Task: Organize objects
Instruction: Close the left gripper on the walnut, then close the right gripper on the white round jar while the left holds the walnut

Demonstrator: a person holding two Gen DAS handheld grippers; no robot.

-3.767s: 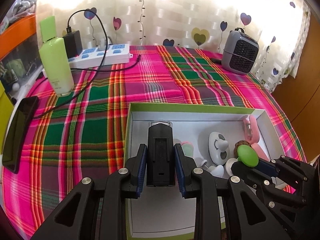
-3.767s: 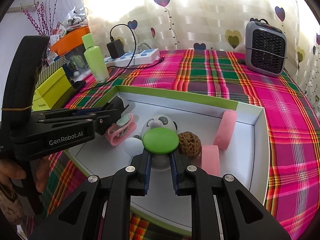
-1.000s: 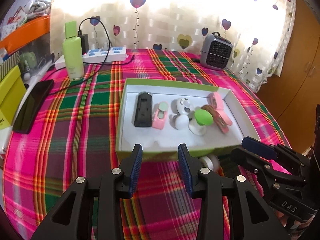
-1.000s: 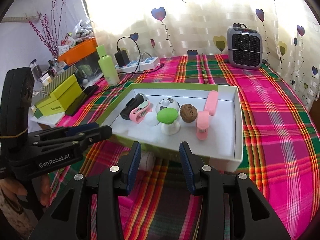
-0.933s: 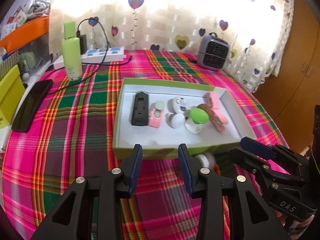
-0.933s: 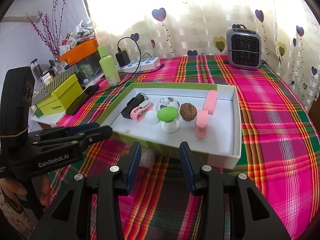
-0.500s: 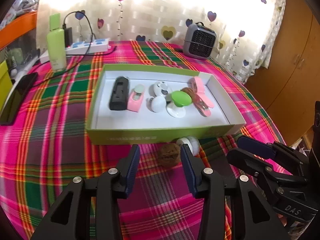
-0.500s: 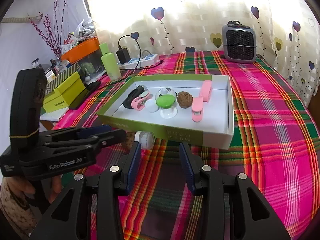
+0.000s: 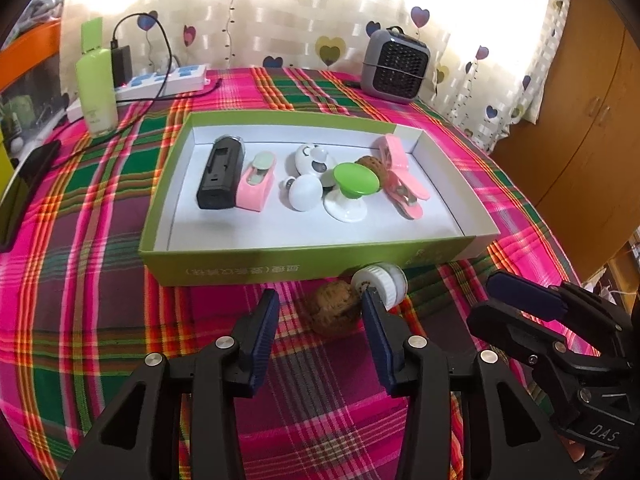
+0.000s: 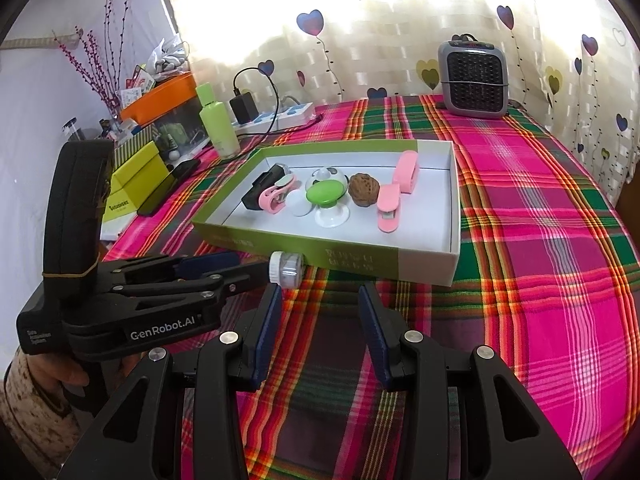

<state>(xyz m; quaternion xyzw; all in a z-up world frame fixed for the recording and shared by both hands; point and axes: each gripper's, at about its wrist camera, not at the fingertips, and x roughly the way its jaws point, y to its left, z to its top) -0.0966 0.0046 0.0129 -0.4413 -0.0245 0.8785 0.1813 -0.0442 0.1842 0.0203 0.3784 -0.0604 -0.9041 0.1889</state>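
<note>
While hovering over the plaid tablecloth (image 9: pixel 100 320) just before the green box (image 9: pixel 280 268), left gripper (image 9: pixel 320 312) parted and empty, jaws lately widened, with a walnut (image 9: pixel 334 312) lying on the cloth between its fingertips. Beside that walnut, a small white-capped jar (image 9: pixel 380 282) against the box wall. Right gripper (image 10: pixel 320 304) likewise parted, holding nothing. Inside the box: black case (image 9: pixel 220 178), pink clips (image 9: pixel 404 188), green-topped knob (image 9: pixel 354 180), second walnut (image 10: pixel 363 190)
</note>
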